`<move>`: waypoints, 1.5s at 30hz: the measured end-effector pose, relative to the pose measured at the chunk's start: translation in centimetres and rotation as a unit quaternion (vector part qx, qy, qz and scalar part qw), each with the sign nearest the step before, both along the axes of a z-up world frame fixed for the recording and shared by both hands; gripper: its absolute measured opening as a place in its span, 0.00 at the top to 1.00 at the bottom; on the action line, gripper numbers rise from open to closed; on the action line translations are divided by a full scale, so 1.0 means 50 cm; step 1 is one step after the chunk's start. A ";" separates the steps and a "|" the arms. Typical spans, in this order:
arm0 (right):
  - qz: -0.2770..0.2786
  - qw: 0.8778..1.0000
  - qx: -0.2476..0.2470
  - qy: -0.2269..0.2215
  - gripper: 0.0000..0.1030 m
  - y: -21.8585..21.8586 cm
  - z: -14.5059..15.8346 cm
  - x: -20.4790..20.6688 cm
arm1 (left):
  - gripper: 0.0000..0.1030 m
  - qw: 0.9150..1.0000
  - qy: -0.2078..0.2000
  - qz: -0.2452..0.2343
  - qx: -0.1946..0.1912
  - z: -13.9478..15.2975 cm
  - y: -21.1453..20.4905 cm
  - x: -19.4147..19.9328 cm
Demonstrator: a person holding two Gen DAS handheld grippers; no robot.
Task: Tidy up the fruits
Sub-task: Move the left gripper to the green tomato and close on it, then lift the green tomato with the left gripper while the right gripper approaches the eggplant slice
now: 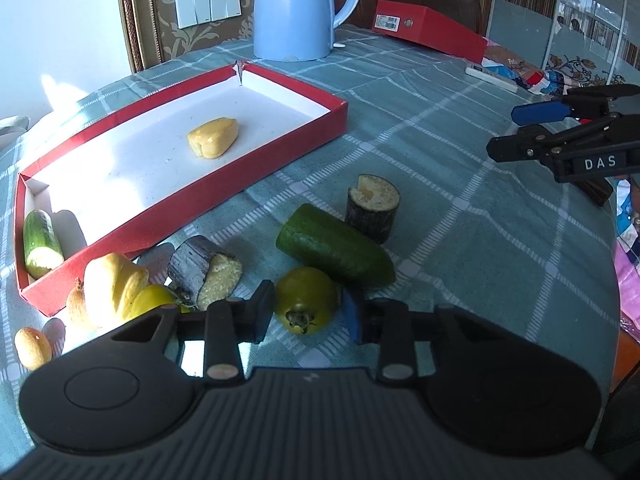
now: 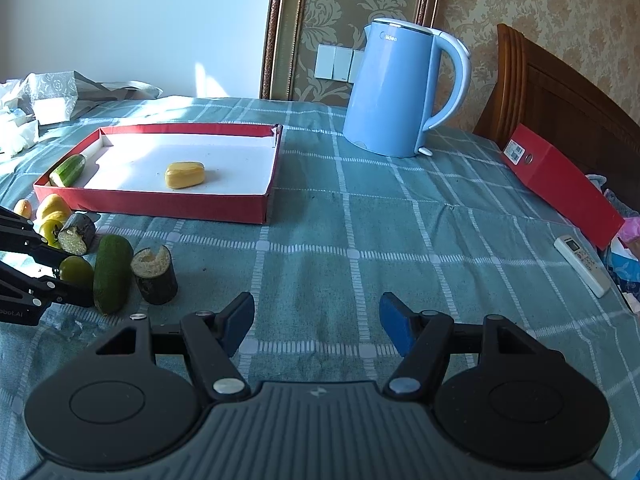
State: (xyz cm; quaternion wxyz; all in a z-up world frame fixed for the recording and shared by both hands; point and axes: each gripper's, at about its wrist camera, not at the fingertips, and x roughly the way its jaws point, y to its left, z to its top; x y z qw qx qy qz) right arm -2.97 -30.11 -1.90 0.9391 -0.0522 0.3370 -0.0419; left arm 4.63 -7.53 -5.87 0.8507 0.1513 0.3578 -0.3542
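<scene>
A red tray holds a yellow fruit piece and a cucumber piece. In front of it lie a large green cucumber, two dark cut pieces, yellow fruits and a green tomato. My left gripper is open, its fingers on either side of the green tomato, not visibly pressing it. My right gripper is open and empty over bare tablecloth.
A blue kettle stands behind the tray. A red box and a white remote lie at the right edge. Crumpled bags sit at the far left. Two small brown fruits lie near the tray's corner.
</scene>
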 end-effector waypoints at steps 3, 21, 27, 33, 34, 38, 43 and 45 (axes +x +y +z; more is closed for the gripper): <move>0.004 1.000 -0.001 0.001 0.33 0.001 -0.002 0.001 | 0.71 1.000 0.002 0.009 -0.003 0.000 0.001 -0.002; 0.116 0.993 -0.008 0.016 0.40 0.093 -0.026 0.048 | 0.71 0.992 -0.013 0.116 -0.037 0.052 0.076 -0.085; 0.182 0.983 0.009 0.037 0.43 0.125 -0.043 0.087 | 0.71 0.987 -0.010 0.151 -0.046 0.063 0.104 -0.108; 0.196 0.979 0.023 0.048 0.47 0.132 -0.061 0.112 | 0.71 0.983 -0.009 0.179 -0.042 0.066 0.123 -0.124; 0.198 0.979 0.024 0.050 0.48 0.133 -0.064 0.116 | 0.71 0.982 -0.008 0.183 -0.042 0.066 0.126 -0.126; 0.215 0.975 0.022 0.052 0.63 0.140 -0.075 0.125 | 0.71 0.980 -0.008 0.194 -0.041 0.067 0.129 -0.130; 0.225 0.973 0.013 0.043 0.69 0.149 -0.080 0.122 | 0.71 0.977 -0.007 0.208 -0.045 0.069 0.134 -0.135; 0.218 0.975 0.014 0.041 0.69 0.146 -0.079 0.120 | 0.71 0.976 -0.008 0.214 -0.048 0.072 0.135 -0.135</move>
